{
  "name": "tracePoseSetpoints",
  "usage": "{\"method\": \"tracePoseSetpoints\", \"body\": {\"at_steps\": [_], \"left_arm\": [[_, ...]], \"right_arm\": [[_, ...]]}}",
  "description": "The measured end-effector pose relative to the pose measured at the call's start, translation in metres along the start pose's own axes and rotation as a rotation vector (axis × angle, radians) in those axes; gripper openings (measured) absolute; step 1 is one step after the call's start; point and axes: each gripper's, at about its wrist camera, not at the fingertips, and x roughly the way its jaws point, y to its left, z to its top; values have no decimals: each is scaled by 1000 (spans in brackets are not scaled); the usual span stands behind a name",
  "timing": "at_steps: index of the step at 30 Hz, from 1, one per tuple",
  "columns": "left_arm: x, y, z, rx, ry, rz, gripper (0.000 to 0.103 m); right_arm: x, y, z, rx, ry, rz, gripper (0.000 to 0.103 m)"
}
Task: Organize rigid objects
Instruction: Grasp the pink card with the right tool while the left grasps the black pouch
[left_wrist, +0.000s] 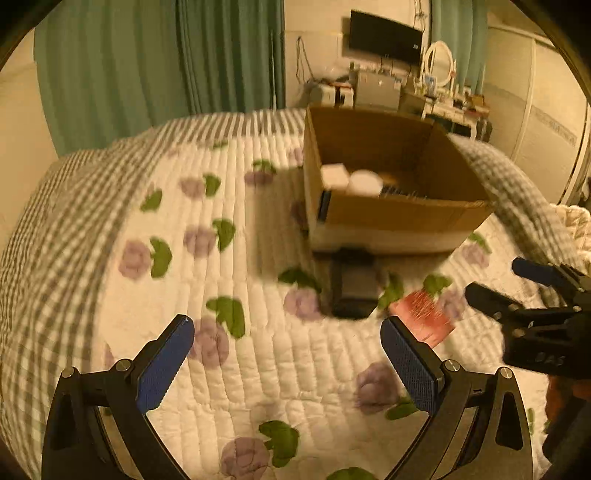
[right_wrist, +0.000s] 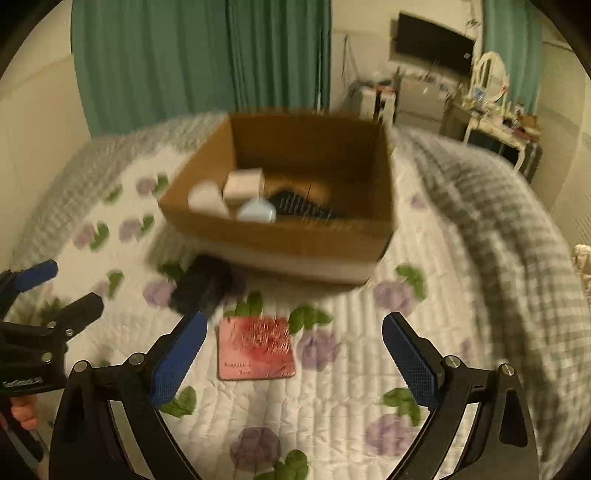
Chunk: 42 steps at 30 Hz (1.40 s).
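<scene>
Both grippers are hovering over the quilted white bed cover with purple flowers (right_wrist: 332, 398), and each is holding its fingers spread wide with nothing between them. The right gripper (right_wrist: 295, 354) is facing a flat, pinkish-red square card or tile (right_wrist: 256, 349), which is lying on the quilt ahead of and between its fingers, nearer the left finger. Beyond that finger's tip a black, blocky rigid object (right_wrist: 201, 290) is resting just in front of the open brown cardboard box (right_wrist: 295, 236), possibly touching its near wall; blur is hiding the details. Inside the box, pale cylinders, a light blue piece and a dark comb-like item are already sitting.

The left gripper (left_wrist: 288, 354) is seeing the same black object (left_wrist: 352, 282) ahead, toward its right finger, with the red square (left_wrist: 423, 312) just past that fingertip.

The red square is looking thin, stiff and light, so it is probably sitting flush with the soft quilt; pinching it across two opposite edges, pressing slightly into the padding, seems the likeliest hold. The black object is looking bulkier and perhaps heavier, best taken across its narrower sides.
</scene>
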Motion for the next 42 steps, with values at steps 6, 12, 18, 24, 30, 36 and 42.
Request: {"method": "tracePoseSetpoints", "body": {"at_steps": [6,12,18,24,30,36,42], "left_arm": [[13,5,-9,-20,23,-8,102],[24,4,-13,-22,56,-4,102],[28,-2,-14,-24,64,-7,102],[31,-21,-11,19,97,-11,102],[48,-38,5,5,129,-50,101],[86,-60,23,48,193,-44,81],[120,-71,29,104,265,-39,70]], "right_arm": [[60,16,-17,7,129,64,95],[92,25,-27,-2,210,56,90],[106,19,-29,41,230,125,71],[94,7,-27,102,164,103,71],[71,-7,-11,68,61,-48,71],[73,-18,-7,103,61,-66,71],[67,-33,-9,125,70,-62,71]]}}
